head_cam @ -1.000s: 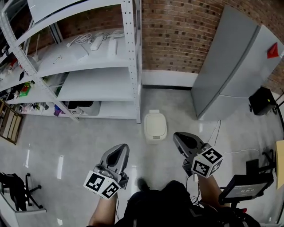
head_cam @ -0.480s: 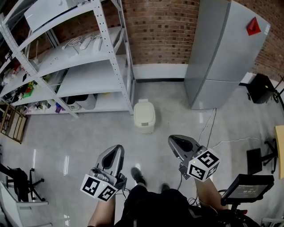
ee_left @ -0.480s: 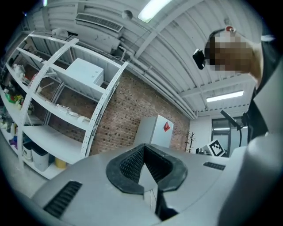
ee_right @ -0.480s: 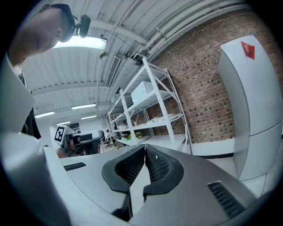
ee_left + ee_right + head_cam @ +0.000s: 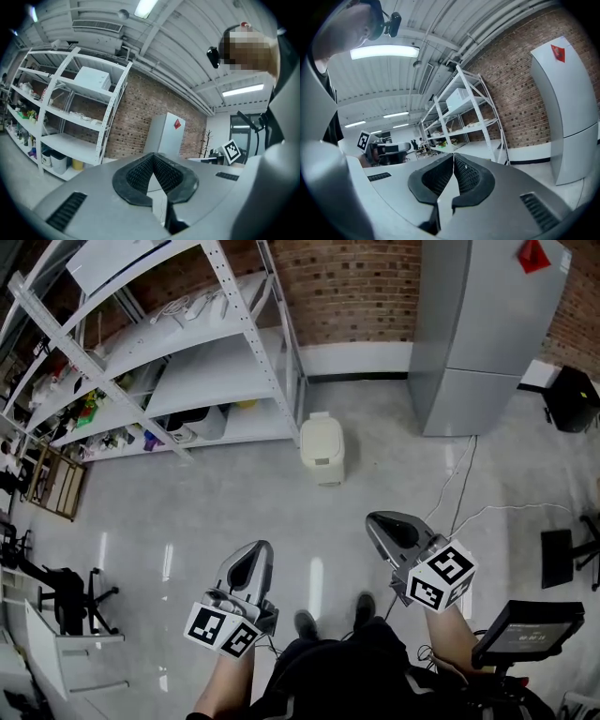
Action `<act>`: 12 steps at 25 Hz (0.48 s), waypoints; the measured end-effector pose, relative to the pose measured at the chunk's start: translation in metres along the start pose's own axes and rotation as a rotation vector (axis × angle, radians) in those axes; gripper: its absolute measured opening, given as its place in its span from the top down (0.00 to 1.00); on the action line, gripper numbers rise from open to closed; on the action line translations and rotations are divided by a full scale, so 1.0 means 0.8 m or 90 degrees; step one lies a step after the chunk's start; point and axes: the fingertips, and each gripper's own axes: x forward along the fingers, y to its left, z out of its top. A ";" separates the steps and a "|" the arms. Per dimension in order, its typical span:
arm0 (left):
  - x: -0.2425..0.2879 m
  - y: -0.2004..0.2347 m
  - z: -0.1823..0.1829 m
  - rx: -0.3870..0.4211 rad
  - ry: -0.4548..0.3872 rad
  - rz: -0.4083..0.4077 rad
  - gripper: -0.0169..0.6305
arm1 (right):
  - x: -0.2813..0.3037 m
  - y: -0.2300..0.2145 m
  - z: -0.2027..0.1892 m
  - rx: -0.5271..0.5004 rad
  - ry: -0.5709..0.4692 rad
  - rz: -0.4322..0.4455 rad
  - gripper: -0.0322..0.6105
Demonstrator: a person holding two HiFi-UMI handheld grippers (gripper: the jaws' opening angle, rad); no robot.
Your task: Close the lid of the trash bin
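A small cream trash bin (image 5: 322, 450) stands on the grey floor by the foot of the white shelving, its lid lying flat on top. Both grippers hang well short of it, near the person's body. My left gripper (image 5: 253, 561) is at lower left, jaws together with nothing between them. At lower right my right gripper (image 5: 387, 529) is likewise shut and empty. In the left gripper view my left gripper (image 5: 153, 157) points up at the brick wall; the bin does not show there. My right gripper (image 5: 453, 158) aims at the shelving in the right gripper view.
White shelving (image 5: 178, 352) with cables and small items fills the upper left. A grey fridge (image 5: 483, 324) stands against the brick wall at upper right. Cables (image 5: 473, 507) trail across the floor to the right; a monitor (image 5: 530, 626) and a black chair (image 5: 66, 582) sit at the edges.
The view has swung, so the bin now sits slightly right and higher in frame. Both grippers stay shut, held near the body much as before.
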 end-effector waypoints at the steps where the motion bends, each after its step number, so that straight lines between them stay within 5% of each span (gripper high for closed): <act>1: -0.009 -0.005 0.000 0.004 -0.002 -0.009 0.98 | -0.004 0.011 -0.002 -0.003 0.000 -0.001 0.94; 12: -0.191 0.010 -0.026 0.009 -0.020 -0.078 0.98 | -0.013 0.177 -0.047 -0.020 0.002 -0.054 0.94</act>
